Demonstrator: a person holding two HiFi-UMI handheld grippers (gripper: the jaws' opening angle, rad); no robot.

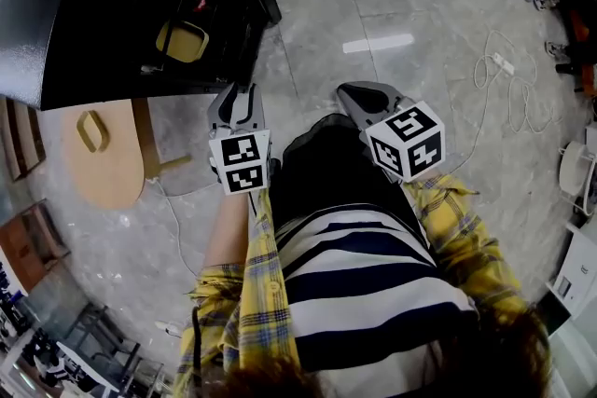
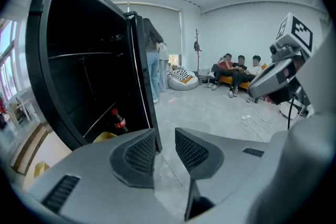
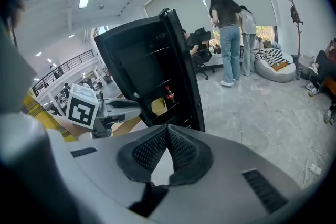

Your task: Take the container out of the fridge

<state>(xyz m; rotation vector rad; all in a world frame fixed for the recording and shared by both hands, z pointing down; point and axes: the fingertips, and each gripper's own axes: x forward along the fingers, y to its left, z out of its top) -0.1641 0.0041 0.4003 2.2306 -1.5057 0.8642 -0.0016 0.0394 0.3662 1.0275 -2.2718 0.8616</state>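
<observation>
Nearest, the left gripper (image 1: 237,94) is held out in front of the striped shirt (image 1: 364,266) with its jaws released and wide apart. Its own view shows only bare floor in the gap, so it looks readied to take something. The right gripper (image 1: 361,92) hangs level with it, a little to the side, its ribbed pads clenched tip to tip on nothing, which suggests it is along for balance rather than for the grab. Both point forward and down toward the black fridge (image 1: 65,23), which stands open just ahead. The yellow container (image 1: 184,41) sits low inside it on a shelf, still in the fridge and untouched. The low spot probably explains the downward tilt of the tools. A cola bottle (image 2: 118,120) stands right next to the container, and a wire shelf (image 2: 79,55) runs above it, so the reach likely has to go in low and avoid the bottle. A black upright panel (image 2: 140,76), door or side wall I cannot tell, flanks the opening on the left gripper's line. Beside the fridge base sits a light wooden table (image 1: 107,168), and a white cable (image 1: 508,102) trails over the floor to the right. Farther off, two people stand by the window (image 3: 231,34) and others sit on a sofa (image 2: 236,70).
</observation>
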